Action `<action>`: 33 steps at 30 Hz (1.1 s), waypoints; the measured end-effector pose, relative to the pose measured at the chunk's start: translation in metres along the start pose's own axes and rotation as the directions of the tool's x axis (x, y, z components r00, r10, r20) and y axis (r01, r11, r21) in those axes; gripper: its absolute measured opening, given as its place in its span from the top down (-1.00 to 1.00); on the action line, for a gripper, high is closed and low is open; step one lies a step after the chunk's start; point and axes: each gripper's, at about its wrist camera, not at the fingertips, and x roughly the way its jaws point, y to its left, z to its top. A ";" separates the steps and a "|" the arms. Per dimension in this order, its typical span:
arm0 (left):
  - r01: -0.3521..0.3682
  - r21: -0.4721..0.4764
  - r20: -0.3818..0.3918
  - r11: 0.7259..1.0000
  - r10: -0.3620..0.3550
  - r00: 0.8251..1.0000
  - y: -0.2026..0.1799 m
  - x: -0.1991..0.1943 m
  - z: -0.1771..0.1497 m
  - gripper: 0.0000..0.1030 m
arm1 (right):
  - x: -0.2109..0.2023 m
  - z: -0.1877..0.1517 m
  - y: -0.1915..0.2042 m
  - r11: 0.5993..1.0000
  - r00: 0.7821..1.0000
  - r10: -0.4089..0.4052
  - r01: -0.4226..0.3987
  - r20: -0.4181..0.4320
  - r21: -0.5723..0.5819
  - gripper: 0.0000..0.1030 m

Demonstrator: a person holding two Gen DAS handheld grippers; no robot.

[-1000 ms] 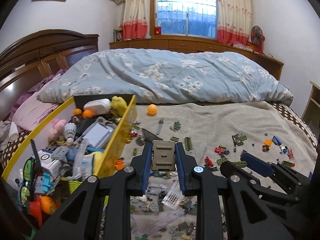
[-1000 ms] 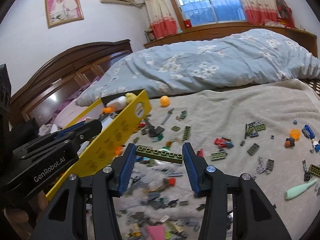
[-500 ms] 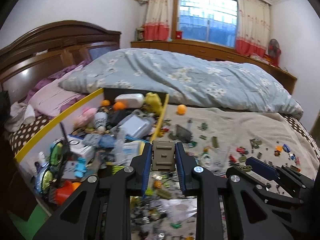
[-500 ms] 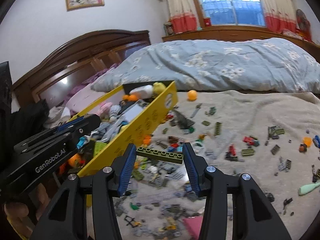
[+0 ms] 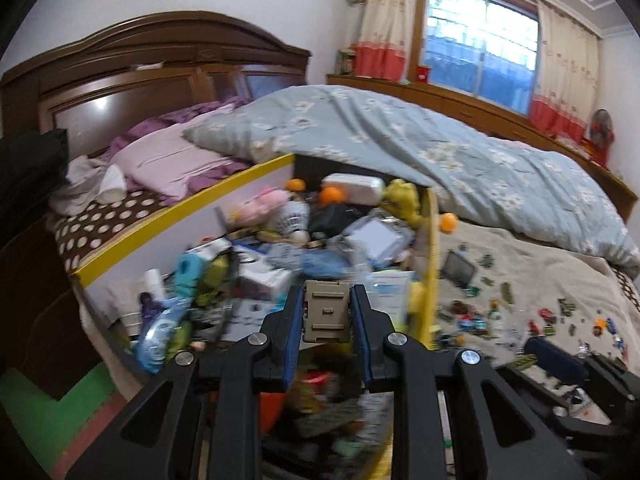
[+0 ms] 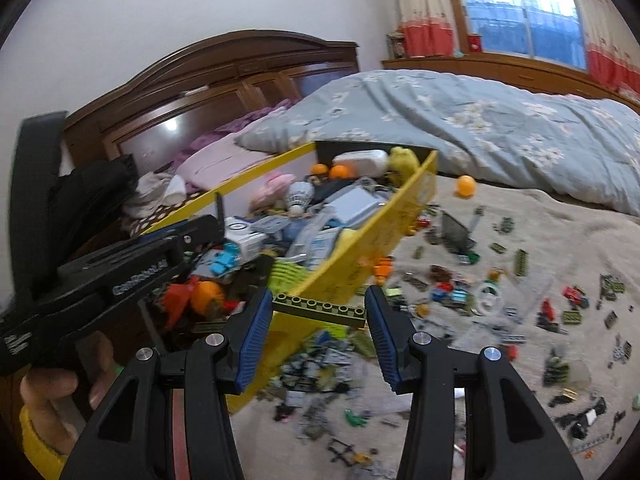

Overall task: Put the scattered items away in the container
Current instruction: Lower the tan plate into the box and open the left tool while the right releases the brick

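Observation:
My left gripper (image 5: 326, 312) is shut on a tan flat brick piece (image 5: 326, 314) and holds it over the yellow-rimmed container (image 5: 431, 248), which is full of toys. My right gripper (image 6: 320, 312) is shut on a long olive-green brick (image 6: 320, 310), held endwise between the pads, just at the near corner of the container's yellow wall (image 6: 384, 232). The left gripper also shows in the right wrist view (image 6: 132, 256), above the container. Many small bricks (image 6: 492, 292) lie scattered on the beige blanket.
An orange ball (image 6: 466, 186) lies on the blanket by the blue floral duvet (image 5: 420, 148). A dark wooden headboard (image 5: 160, 76) and purple pillows (image 5: 172, 160) are behind the container. The bed edge and green floor mat (image 5: 44, 412) are at the lower left.
Both grippers have swung left and forward toward the container with their bricks still held. The left one is now over its contents; the right one has reached its near corner.

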 end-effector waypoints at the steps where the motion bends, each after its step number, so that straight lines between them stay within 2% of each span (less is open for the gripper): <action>1: -0.020 -0.011 -0.004 1.000 0.019 1.000 0.009 0.003 -0.002 0.56 | 0.002 0.000 0.005 1.000 1.000 0.006 -0.006 0.000 -0.011 0.06; 11: -0.077 -0.097 -0.042 0.992 0.074 0.996 0.058 0.023 -0.010 0.56 | 0.022 0.003 0.036 0.994 0.998 0.063 -0.063 0.001 -0.086 0.06; 18: -0.088 -0.121 -0.076 0.989 0.079 0.994 0.072 0.040 -0.013 0.56 | 0.039 -0.001 0.054 0.985 0.997 0.068 -0.070 -0.021 -0.155 0.06; 24: -0.080 -0.142 -0.093 0.987 0.067 0.993 0.074 0.049 -0.014 0.53 | 0.048 -0.001 0.057 0.984 0.997 0.076 -0.079 -0.027 -0.157 0.06; 30: -0.069 -0.126 -0.096 0.990 0.057 0.994 0.071 0.052 -0.013 0.30 | 0.052 -0.001 0.057 0.985 0.996 0.088 -0.091 -0.028 -0.149 0.06; 33: -0.075 -0.124 -0.084 0.989 0.065 0.994 0.069 0.049 -0.013 0.06 | 0.052 -0.002 0.058 0.984 0.996 0.087 -0.090 -0.024 -0.153 0.06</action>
